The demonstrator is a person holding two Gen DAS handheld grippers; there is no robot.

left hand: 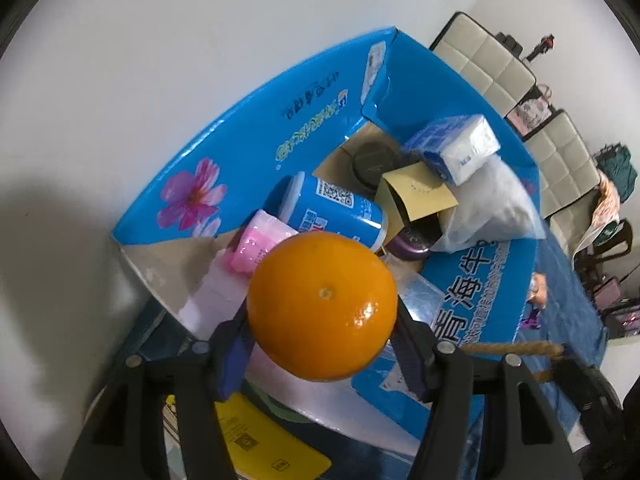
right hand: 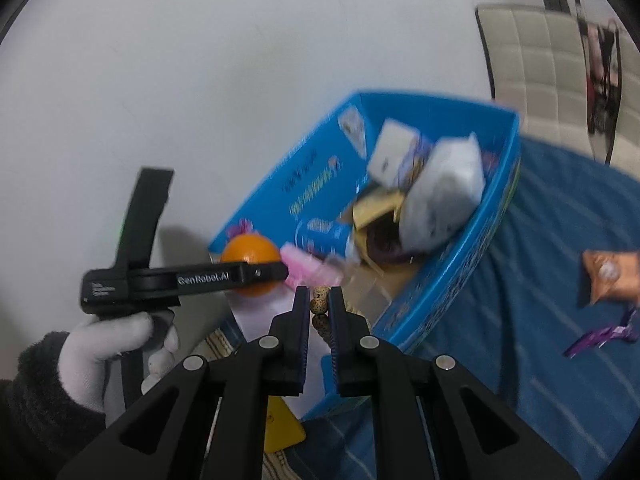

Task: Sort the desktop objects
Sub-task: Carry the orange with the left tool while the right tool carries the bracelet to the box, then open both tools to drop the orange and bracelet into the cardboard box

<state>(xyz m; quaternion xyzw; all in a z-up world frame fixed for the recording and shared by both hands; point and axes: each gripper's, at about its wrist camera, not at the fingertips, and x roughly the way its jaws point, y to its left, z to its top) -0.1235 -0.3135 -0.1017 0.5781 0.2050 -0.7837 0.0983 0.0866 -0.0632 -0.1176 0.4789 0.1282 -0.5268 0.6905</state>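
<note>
In the left wrist view the left gripper has its fingers clamped on one orange above the near-left corner of the one blue box; it is best carried further over the can and pink pack before release. In the right wrist view the right gripper pinches one bead string nearly shut, near the box's near wall; on the blue-covered desk to the right lie one orange packet and one purple clip.

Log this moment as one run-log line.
left tool: shut on orange, above blue box | right tool: shut on bead string, near box | left on cloth: orange packet, purple clip
</note>
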